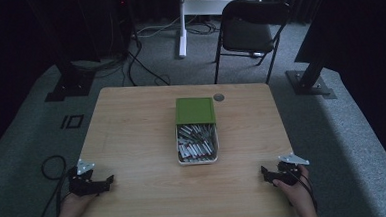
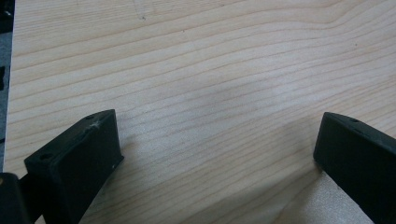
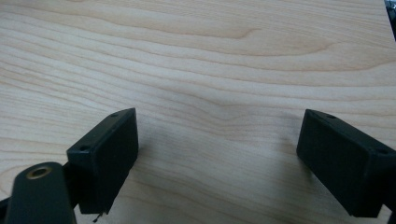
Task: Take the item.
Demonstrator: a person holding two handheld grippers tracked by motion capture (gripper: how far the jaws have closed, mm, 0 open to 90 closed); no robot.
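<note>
Desk (image 1: pixel 132 141) of pale wood is seen with a white tray (image 1: pixel 198 161) of small white-grey pieces at centre, a green lid (image 1: pixel 195 110) at its far end. Left tool (image 1: pixel 109 179) and right tool (image 1: pixel 264 172) are held at the near corners, jaws spread wide, nothing gripped.

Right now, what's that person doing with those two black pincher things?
Not much yet. A person sits at a wooden table holding a gripper in each hand. The left gripper rests near the table's left front corner, and the right gripper near the right front corner. Both have their jaws spread wide over bare wood, holding nothing. In the middle sits a white box full of small silvery sticks, too small to identify, with its green lid lying behind it. Nobody is touching the box.
</note>
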